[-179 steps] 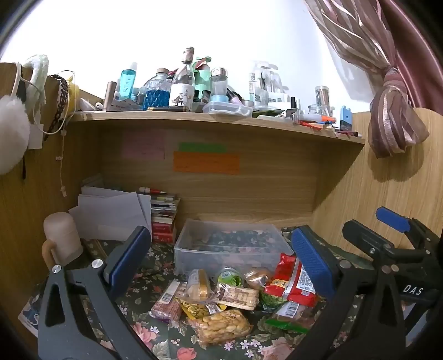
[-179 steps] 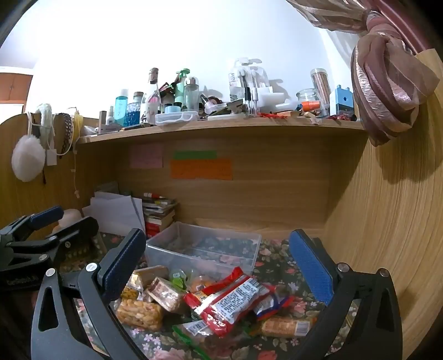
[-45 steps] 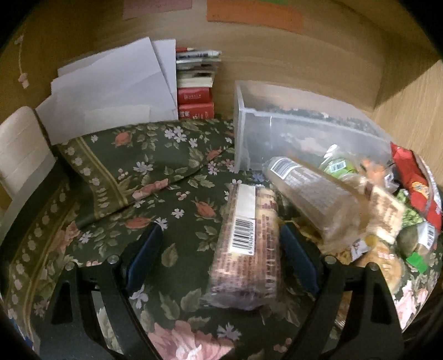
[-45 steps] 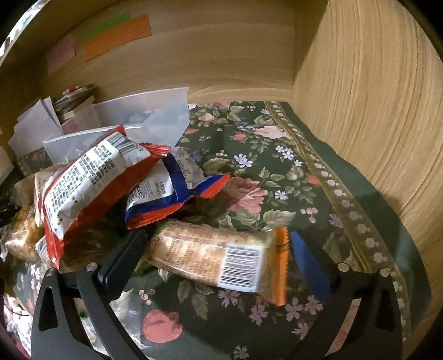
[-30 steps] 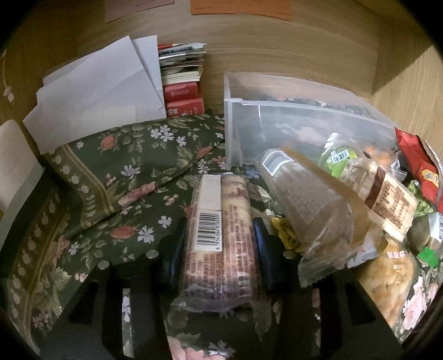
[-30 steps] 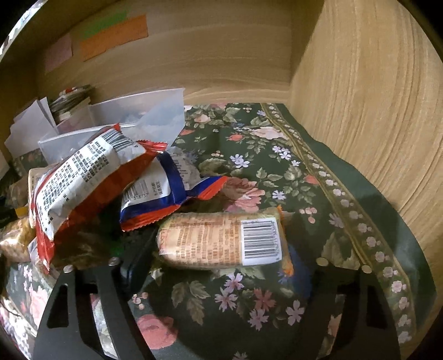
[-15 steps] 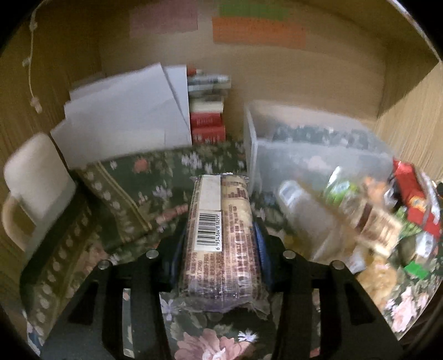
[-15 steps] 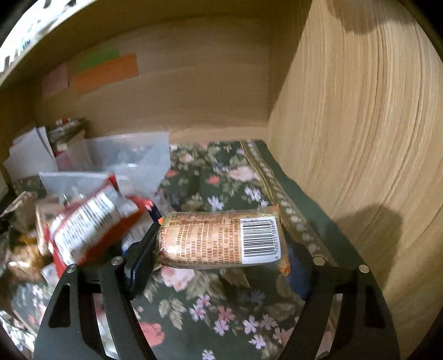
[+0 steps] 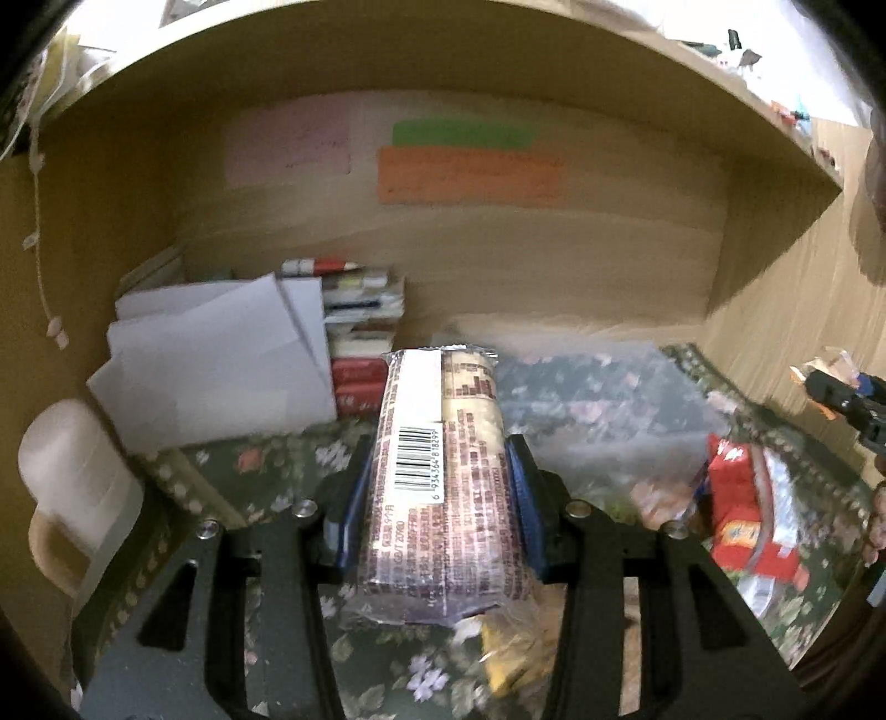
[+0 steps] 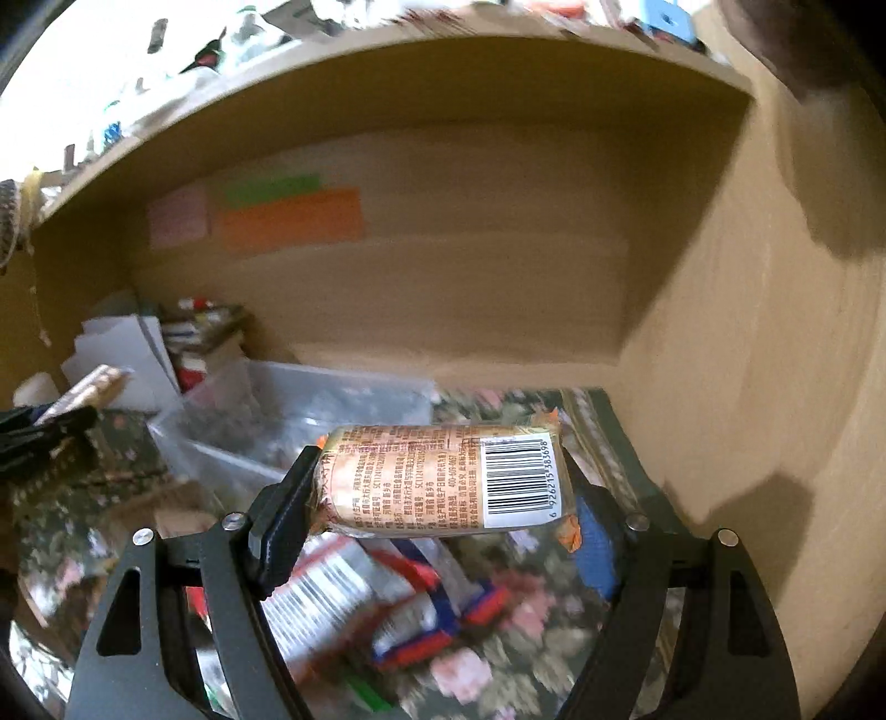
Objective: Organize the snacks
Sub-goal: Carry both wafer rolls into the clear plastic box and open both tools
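Brown-wrapped, the snack bar [image 9: 440,482] sat lengthwise in our left claw [image 9: 440,493], clamped above the floral counter [image 9: 260,476]. Our right claw [image 10: 443,487] gripped an orange snack bar [image 10: 443,479] crosswise, near the clear bin [image 10: 310,410].

A wooden desk alcove with a light wood back panel [image 9: 498,260] and a wood side wall [image 10: 775,360] on the right. A wooden shelf [image 9: 387,50] spans the top, crowded with blurred items against a bright white wall. Pink [image 9: 288,141], green [image 9: 462,133] and orange [image 9: 470,174] paper notes are stuck to the back panel. A dark green floral cloth [image 9: 232,476] covers the desk. White papers [image 9: 216,365] lean beside stacked books [image 9: 362,327] at the back left.
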`<action>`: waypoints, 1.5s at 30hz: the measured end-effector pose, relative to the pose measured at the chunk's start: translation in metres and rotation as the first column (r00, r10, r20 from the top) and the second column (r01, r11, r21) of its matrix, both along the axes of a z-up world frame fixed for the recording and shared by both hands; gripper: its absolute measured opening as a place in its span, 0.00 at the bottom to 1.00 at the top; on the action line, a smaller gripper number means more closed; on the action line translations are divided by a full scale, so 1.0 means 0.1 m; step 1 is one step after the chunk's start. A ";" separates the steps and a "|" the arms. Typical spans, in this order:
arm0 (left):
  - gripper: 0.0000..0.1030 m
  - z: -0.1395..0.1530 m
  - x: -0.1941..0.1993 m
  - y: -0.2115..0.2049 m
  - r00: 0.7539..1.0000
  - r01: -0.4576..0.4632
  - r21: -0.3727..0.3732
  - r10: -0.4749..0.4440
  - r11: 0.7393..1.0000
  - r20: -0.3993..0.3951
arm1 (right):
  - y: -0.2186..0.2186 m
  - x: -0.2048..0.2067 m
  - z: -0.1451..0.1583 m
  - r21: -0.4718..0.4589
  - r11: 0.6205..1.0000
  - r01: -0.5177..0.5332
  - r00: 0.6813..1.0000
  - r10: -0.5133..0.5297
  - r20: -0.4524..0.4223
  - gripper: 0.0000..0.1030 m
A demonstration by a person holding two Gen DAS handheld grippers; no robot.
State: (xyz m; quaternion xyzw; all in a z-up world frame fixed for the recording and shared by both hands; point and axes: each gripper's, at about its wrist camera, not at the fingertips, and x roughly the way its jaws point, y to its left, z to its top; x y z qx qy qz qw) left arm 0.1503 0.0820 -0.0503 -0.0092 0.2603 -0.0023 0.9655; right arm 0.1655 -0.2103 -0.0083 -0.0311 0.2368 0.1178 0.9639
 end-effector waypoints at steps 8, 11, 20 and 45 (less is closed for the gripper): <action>0.44 0.19 0.26 -0.17 0.999 0.041 -0.011 -0.041 0.999 0.020 | 0.26 0.27 0.06 0.002 0.997 -0.073 0.997 0.073 0.006 0.75; 0.44 0.22 0.37 -0.22 0.999 0.049 -0.009 -0.049 0.999 0.019 | 0.34 0.40 0.05 -0.009 0.996 -0.093 0.996 0.093 -0.006 0.75; 0.44 0.12 0.78 -0.28 0.998 0.061 -0.033 -0.062 0.998 -0.024 | 0.50 0.87 -0.09 -0.068 0.989 -0.128 0.987 0.120 -0.105 0.75; 0.50 -0.25 1.31 -0.33 0.982 0.089 -0.008 -0.089 0.996 -0.165 | 0.74 1.36 -0.25 -0.164 0.962 -0.217 0.954 0.173 -0.245 0.83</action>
